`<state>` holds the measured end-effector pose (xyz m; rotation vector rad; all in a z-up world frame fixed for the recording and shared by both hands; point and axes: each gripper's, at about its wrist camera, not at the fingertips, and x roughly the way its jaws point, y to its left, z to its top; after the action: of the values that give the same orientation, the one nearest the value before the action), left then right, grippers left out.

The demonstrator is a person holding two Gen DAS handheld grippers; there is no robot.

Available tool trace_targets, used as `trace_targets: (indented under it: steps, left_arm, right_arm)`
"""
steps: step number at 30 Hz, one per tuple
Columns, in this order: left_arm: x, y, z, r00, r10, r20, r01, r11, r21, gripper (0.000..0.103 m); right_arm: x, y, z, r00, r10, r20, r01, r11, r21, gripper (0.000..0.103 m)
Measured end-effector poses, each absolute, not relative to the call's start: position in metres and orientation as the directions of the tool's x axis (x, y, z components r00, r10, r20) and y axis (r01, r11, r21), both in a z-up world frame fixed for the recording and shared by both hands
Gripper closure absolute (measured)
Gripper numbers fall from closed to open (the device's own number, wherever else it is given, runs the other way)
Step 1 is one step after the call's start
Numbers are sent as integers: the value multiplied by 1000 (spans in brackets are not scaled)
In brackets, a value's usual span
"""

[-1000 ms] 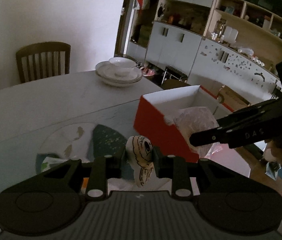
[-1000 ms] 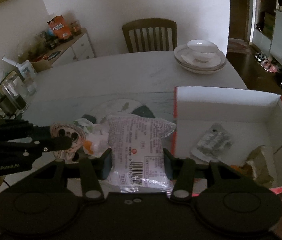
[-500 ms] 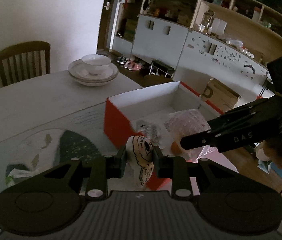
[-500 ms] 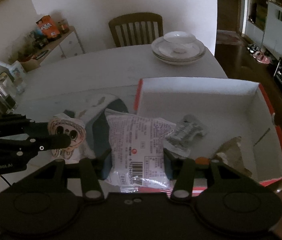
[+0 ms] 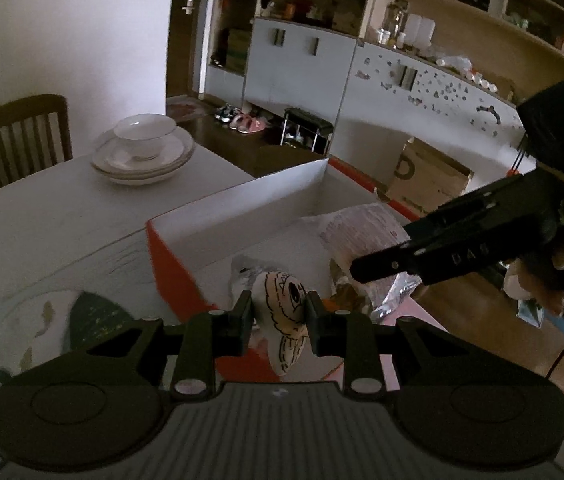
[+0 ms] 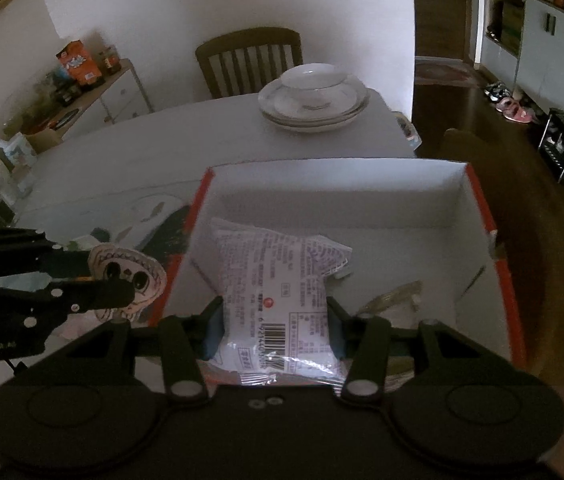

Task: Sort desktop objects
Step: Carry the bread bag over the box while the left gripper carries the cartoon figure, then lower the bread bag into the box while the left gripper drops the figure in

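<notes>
My left gripper (image 5: pixel 278 316) is shut on a small cream packet with a cartoon face (image 5: pixel 286 312), held above the near left corner of the red box (image 5: pixel 170 264). In the right wrist view that cartoon packet (image 6: pixel 130 276) hangs just left of the red box (image 6: pixel 502 280). Over the box's white inside, my right gripper (image 6: pixel 274 328) is shut on a white snack bag (image 6: pixel 278 280) with a barcode. From the left wrist view, the right gripper (image 5: pixel 366 268) holds the snack bag (image 5: pixel 362 228) above the box. Crumpled wrappers (image 6: pixel 394 300) lie in the box.
A stack of white plates with a bowl (image 6: pixel 314 96) stands at the table's far end, before a wooden chair (image 6: pixel 250 60). A patterned mat (image 5: pixel 62 320) lies left of the box. A cluttered side cabinet (image 6: pixel 74 92) stands far left. Shelving and cupboards (image 5: pixel 402 60) line the room beyond.
Both grippers have carried their packets to the right, from above the patterned mat to the red box. The snack bag is now over the box's inside. Both grips are unchanged.
</notes>
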<state>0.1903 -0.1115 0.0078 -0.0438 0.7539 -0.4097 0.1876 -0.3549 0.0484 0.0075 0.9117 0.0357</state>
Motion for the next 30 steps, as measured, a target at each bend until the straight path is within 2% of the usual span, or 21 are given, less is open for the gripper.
trace_targets:
  steps: [19,30]
  left_arm:
    - [269,-177,-44,494,-376,-784,401,899,-177,77]
    - [297,-183,-70,427,-358,-830,358,910,-209,77]
  right_arm:
    - [243,-421,21,543,-6,-839,-23,1000,-22,54]
    - [279,-421,-7,489,-24,-872,-55,997,-58,54]
